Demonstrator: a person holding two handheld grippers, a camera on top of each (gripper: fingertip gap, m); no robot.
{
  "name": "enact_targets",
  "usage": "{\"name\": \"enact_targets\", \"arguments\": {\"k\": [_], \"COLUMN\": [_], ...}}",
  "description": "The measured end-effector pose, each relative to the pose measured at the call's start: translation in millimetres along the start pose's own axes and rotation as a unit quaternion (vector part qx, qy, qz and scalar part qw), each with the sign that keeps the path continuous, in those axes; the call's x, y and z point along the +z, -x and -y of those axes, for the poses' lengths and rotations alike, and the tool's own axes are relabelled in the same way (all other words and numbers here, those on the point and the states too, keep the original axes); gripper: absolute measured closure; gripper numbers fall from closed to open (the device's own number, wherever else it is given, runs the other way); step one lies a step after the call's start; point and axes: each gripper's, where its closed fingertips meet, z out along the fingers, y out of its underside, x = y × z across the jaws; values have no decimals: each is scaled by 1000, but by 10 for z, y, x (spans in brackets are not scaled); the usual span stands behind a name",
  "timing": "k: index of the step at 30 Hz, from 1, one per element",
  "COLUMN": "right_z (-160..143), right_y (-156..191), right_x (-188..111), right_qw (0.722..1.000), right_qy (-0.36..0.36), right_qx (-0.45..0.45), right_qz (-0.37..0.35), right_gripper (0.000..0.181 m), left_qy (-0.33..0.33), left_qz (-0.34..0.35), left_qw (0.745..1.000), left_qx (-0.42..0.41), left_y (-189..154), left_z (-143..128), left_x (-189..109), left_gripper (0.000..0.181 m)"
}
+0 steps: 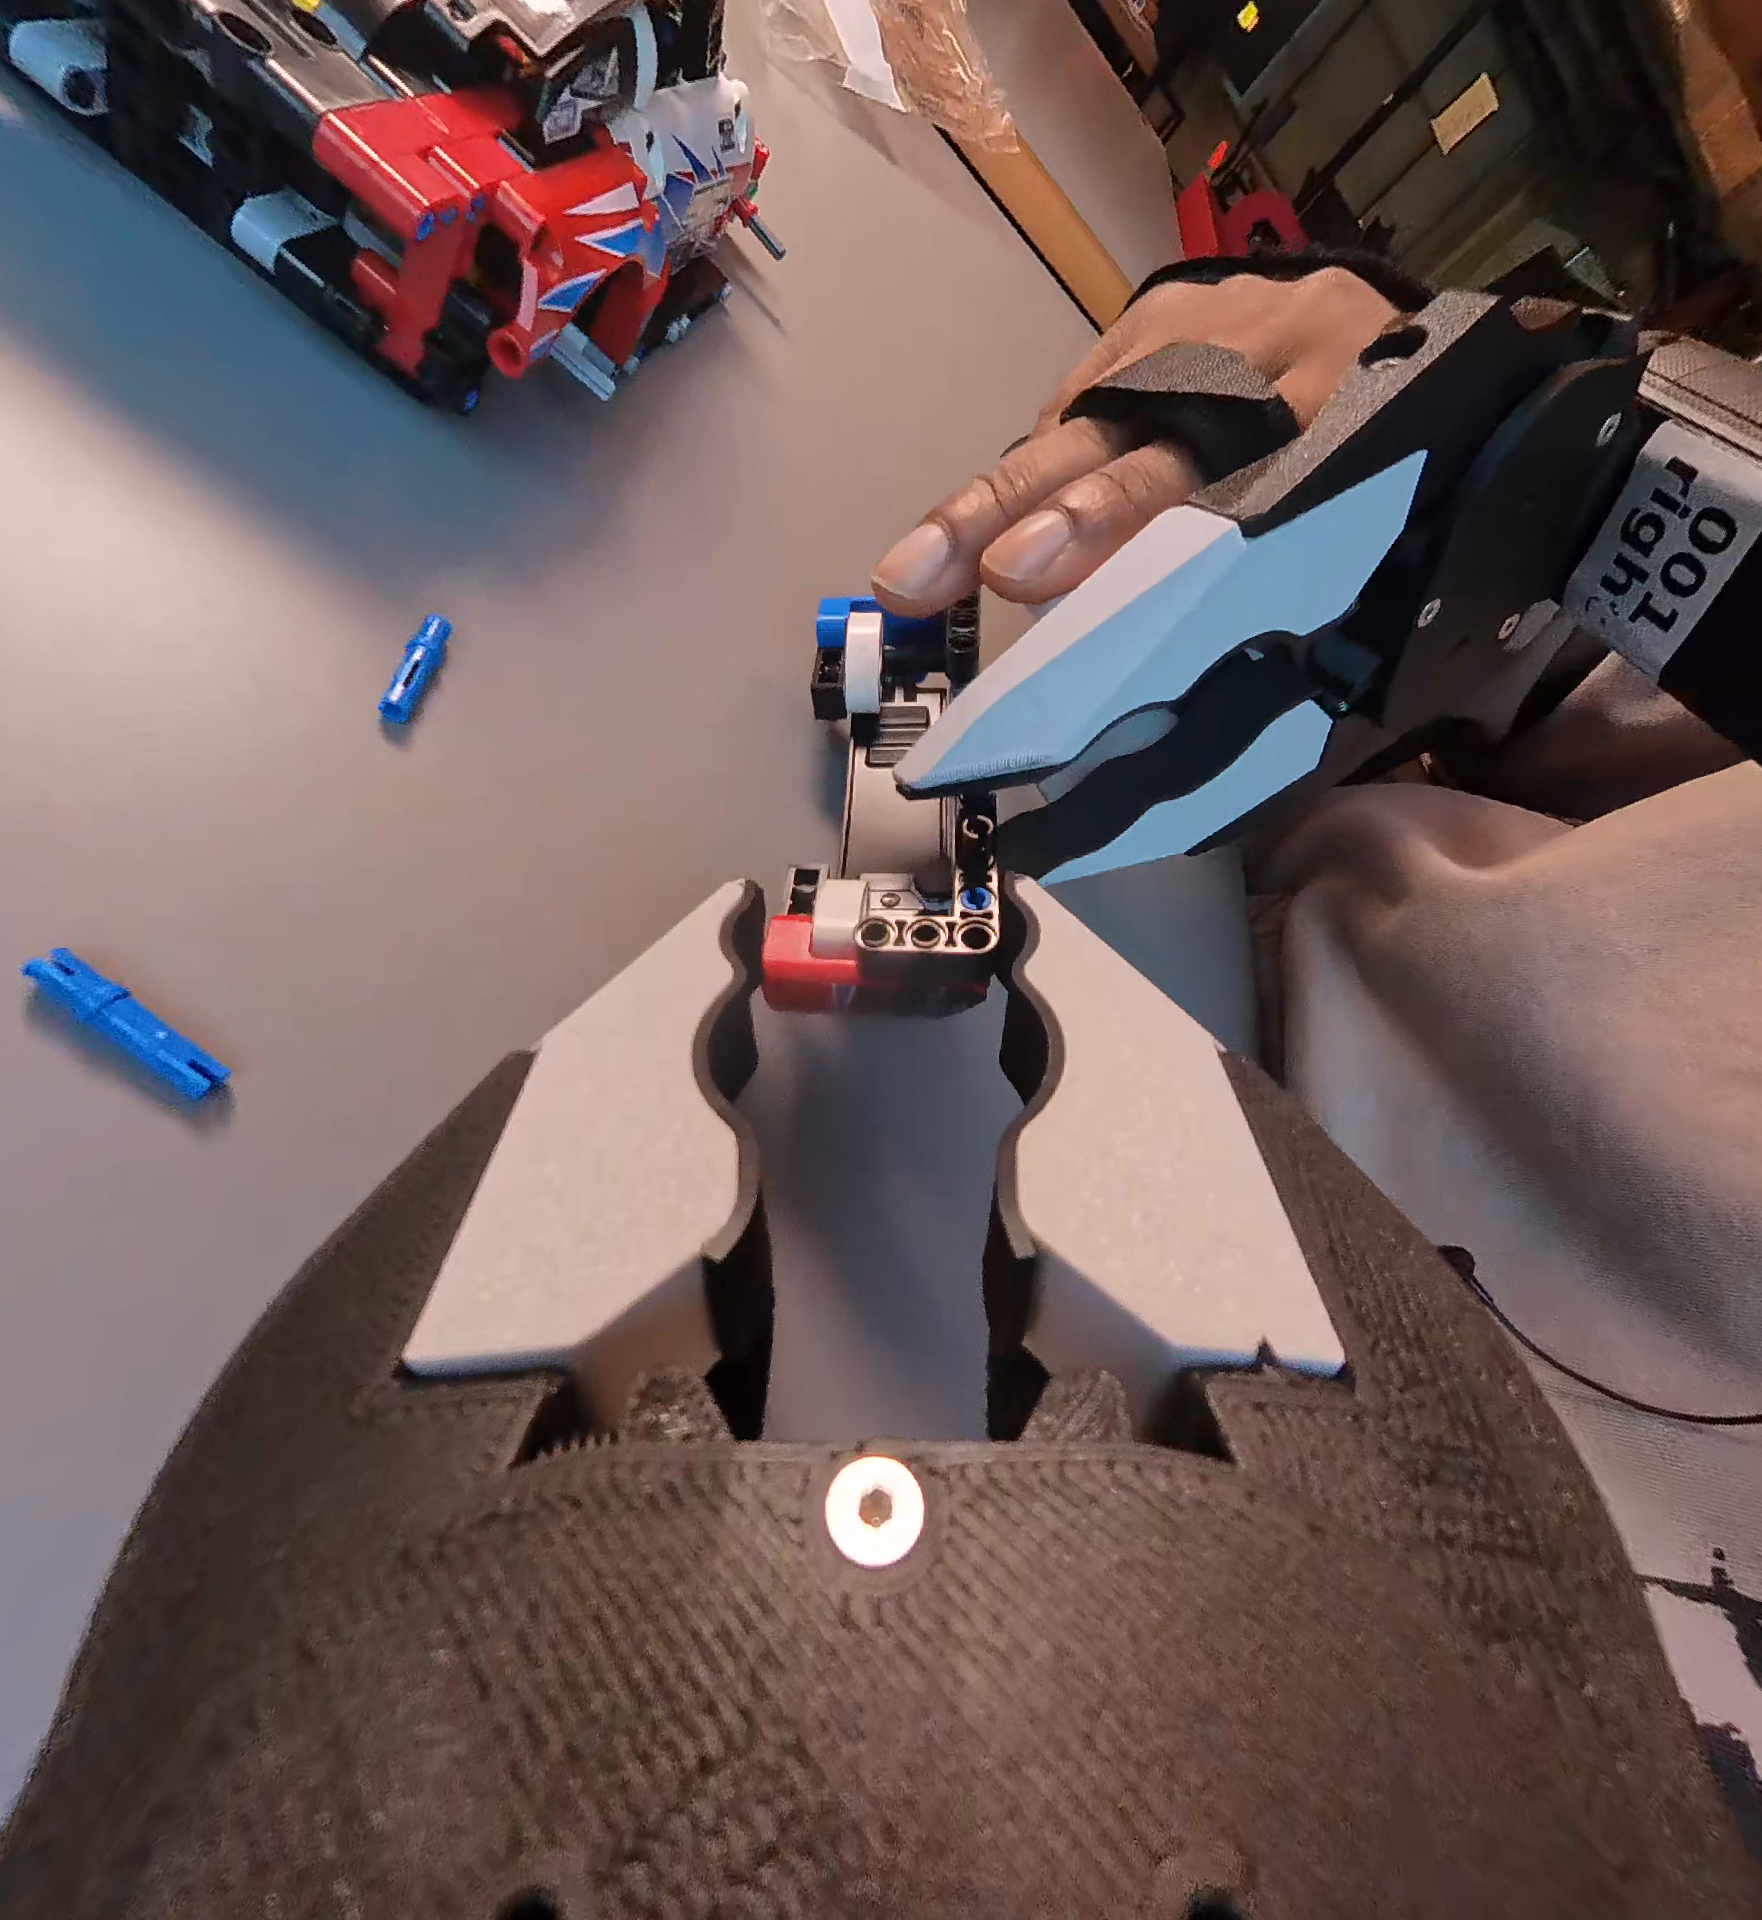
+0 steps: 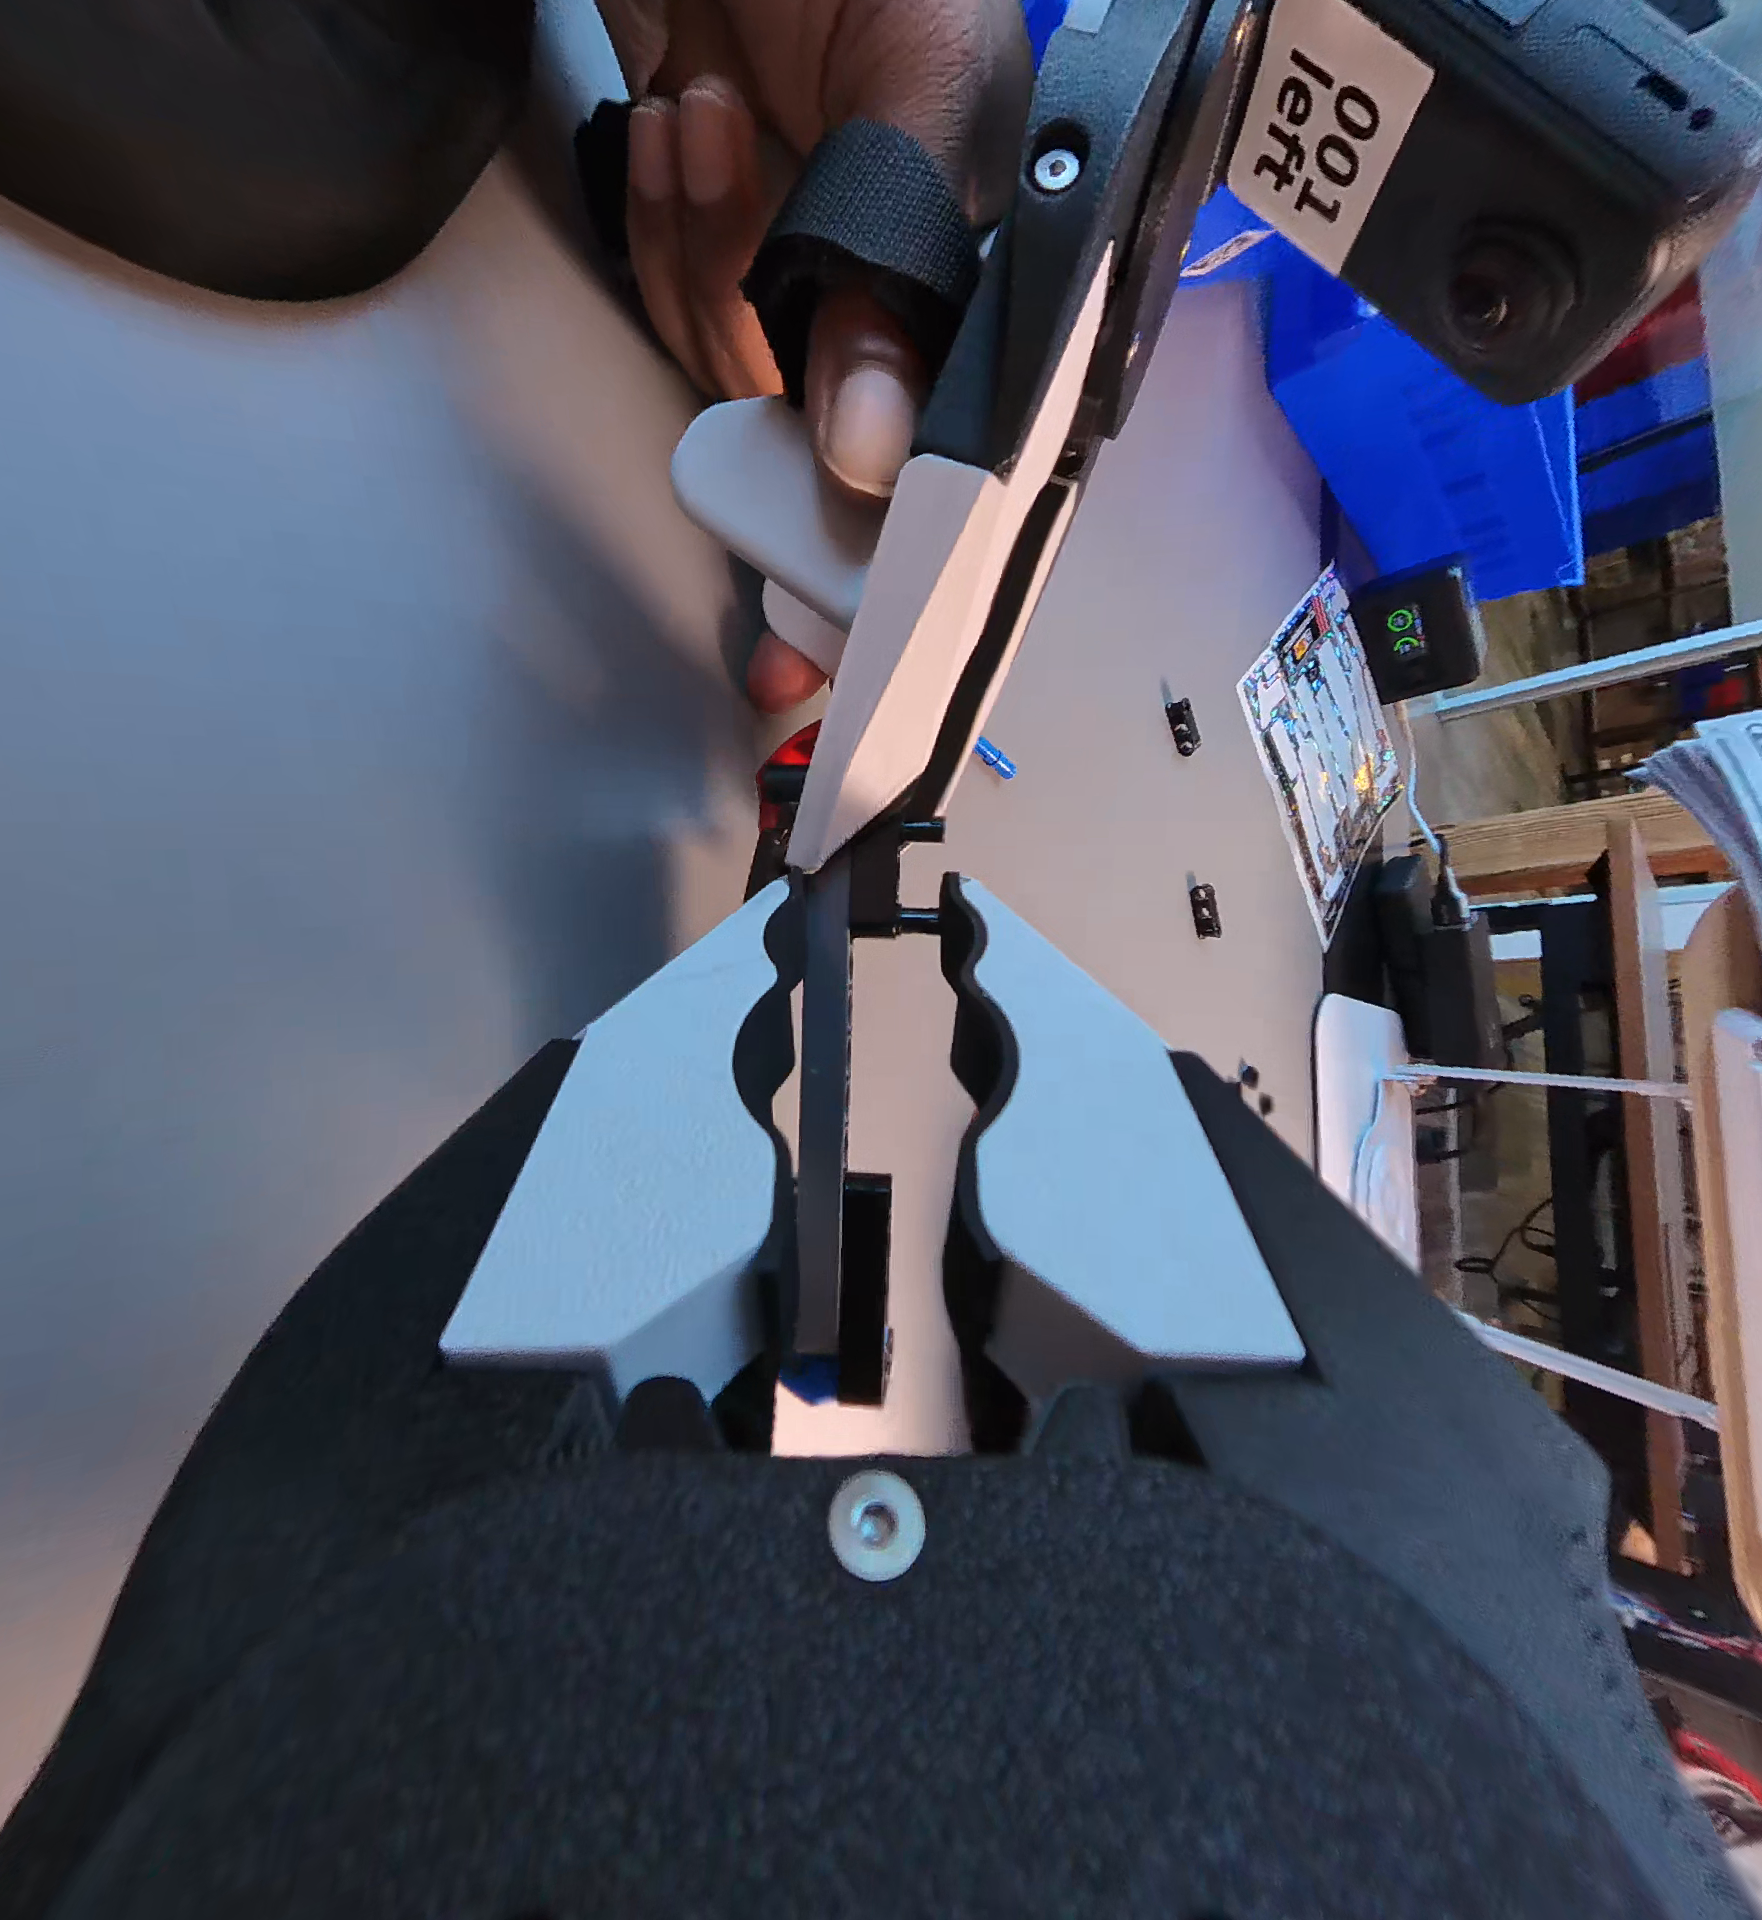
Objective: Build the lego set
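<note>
The step in hand appears to be fitting a pin into the sub-assembly (image 1: 892,831), a black arched panel with red, grey and blue ends held above the surface (image 1: 233,727).

The left hand-held gripper (image 1: 882,940) is clenched on the sub-assembly's near, red-and-grey end. The right hand-held gripper (image 2: 869,914) comes in from 2 o'clock in the left wrist view. Its fingers straddle the panel: one lies against the panel, the other just meets a black pin (image 2: 913,920). Whether it grips firmly cannot be told.

The next move probably calls for squeezing the pin home while the left holds steady.

Two blue pins (image 1: 124,1023) (image 1: 415,670) lie loose at 9 and 10 o'clock. The car model (image 1: 420,208) stands at 11 o'clock. The right wrist view shows a sticker sheet (image 2: 1318,738) at 2 o'clock, blue bins (image 2: 1428,447) beyond, and wooden racking.
</note>
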Motion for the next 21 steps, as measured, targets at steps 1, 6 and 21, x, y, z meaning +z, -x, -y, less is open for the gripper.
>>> {"name": "enact_targets", "arguments": {"k": [1,6,21], "right_z": [-3,-7,-59], "right_y": [7,17,72], "right_x": [-2,-15,-56], "right_qw": [1000,1000,999], "right_qy": [0,-7,-20], "right_qx": [-8,-7,28], "right_qz": [-6,-20,-2], "right_gripper": [159,159,159], "left_qy": [1,0,2], "left_qz": [2,5,76], "left_qw": [1000,1000,987], "left_qx": [5,16,139], "left_y": [1,-1,18], "left_z": [-3,-3,14], "left_x": [5,18,47], "left_gripper": [138,138,138]}}
